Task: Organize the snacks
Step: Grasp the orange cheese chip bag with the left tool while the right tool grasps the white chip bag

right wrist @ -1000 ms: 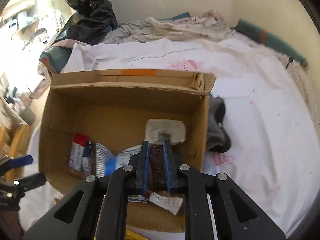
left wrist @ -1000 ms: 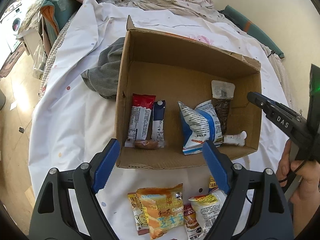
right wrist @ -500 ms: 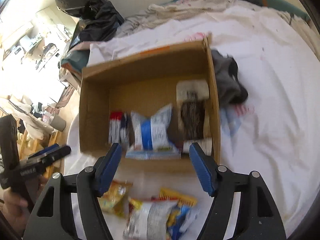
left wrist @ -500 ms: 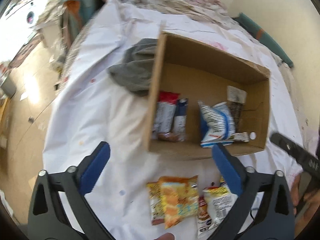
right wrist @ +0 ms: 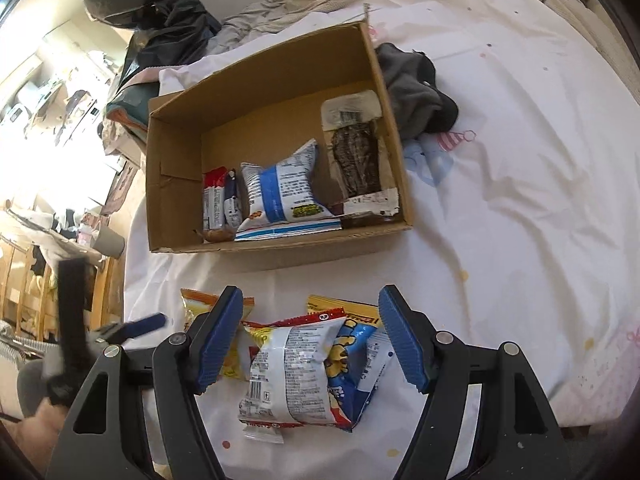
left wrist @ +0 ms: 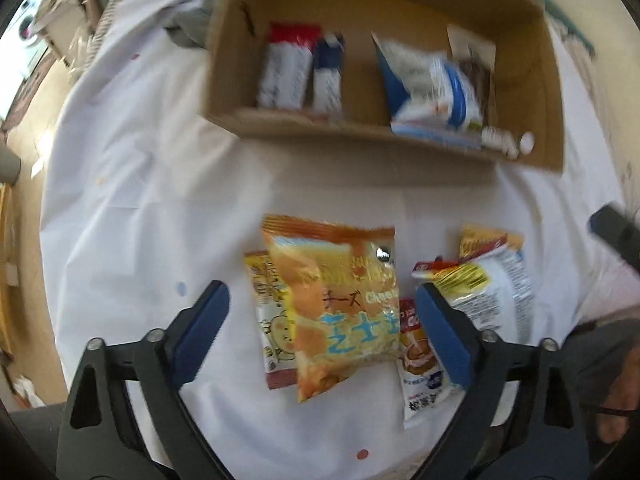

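An open cardboard box (left wrist: 360,136) (right wrist: 280,246) on the white sheet holds two bars, a blue-white bag (right wrist: 280,192) and a dark pastry pack (right wrist: 358,160). In front of it lie loose snacks. My left gripper (left wrist: 320,296) points down over the orange cheese bag (left wrist: 340,312). Its jaws are closing with that bag between them, and the pads are clear of it. My right gripper (right wrist: 311,296) is open above a white bag (right wrist: 288,368) that lies beside a blue bag (right wrist: 352,360). It holds nothing.
A grey cloth (right wrist: 416,88) lies against the box's right wall. A black bag (right wrist: 160,12) and bedding are piled behind. The sheet's left edge drops to a wooden floor (left wrist: 28,148). A small yellow packet (left wrist: 272,320) lies under the orange bag.
My right gripper let go of the dark pastry pack in the box, opened and drew back over the loose snacks. My left gripper came down towards the orange bag.
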Motion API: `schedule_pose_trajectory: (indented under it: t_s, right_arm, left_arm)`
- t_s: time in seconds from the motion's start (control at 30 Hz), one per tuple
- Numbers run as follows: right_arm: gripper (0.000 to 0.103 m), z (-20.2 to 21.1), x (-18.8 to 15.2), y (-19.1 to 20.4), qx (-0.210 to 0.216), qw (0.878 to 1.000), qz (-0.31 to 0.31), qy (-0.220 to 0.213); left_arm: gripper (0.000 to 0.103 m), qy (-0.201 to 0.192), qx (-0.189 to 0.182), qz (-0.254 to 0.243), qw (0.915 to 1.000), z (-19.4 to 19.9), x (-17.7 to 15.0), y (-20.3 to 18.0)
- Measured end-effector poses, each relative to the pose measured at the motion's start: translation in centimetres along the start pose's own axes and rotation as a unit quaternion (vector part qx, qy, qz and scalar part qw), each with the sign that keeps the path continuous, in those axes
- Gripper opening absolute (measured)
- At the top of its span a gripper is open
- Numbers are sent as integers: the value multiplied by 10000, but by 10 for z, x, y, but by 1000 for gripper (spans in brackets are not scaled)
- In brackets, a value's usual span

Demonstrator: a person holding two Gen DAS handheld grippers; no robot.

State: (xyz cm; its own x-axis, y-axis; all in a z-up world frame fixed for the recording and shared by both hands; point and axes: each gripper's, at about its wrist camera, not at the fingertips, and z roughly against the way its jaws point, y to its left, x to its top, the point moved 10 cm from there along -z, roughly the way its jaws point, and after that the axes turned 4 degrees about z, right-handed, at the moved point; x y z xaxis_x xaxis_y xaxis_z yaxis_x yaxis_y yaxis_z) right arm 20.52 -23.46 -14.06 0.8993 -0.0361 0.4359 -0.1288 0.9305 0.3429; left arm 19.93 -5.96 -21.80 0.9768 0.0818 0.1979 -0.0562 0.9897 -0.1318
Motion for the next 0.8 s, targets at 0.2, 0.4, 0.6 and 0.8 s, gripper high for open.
schedule_pose_trajectory:
  t_s: [0.2, 0.4, 0.6, 0.8]
  right_arm:
    - [73, -3, 1, -3, -51, 10000, -81, 24]
    - [73, -15, -6, 5, -20, 9997, 17, 253]
    - [74, -32, -31, 23, 96, 9973, 162, 709]
    - [83, -52, -60, 41, -178, 9915, 598, 1140]
  left_arm:
    - [47, 134, 41, -181, 9997, -15, -6, -10]
    - [21, 89, -267, -183, 9994, 11, -11, -12]
    - [13, -128, -628, 209, 9977, 53, -14, 10]
    - [10, -271, -653, 561, 9959, 67, -15, 33]
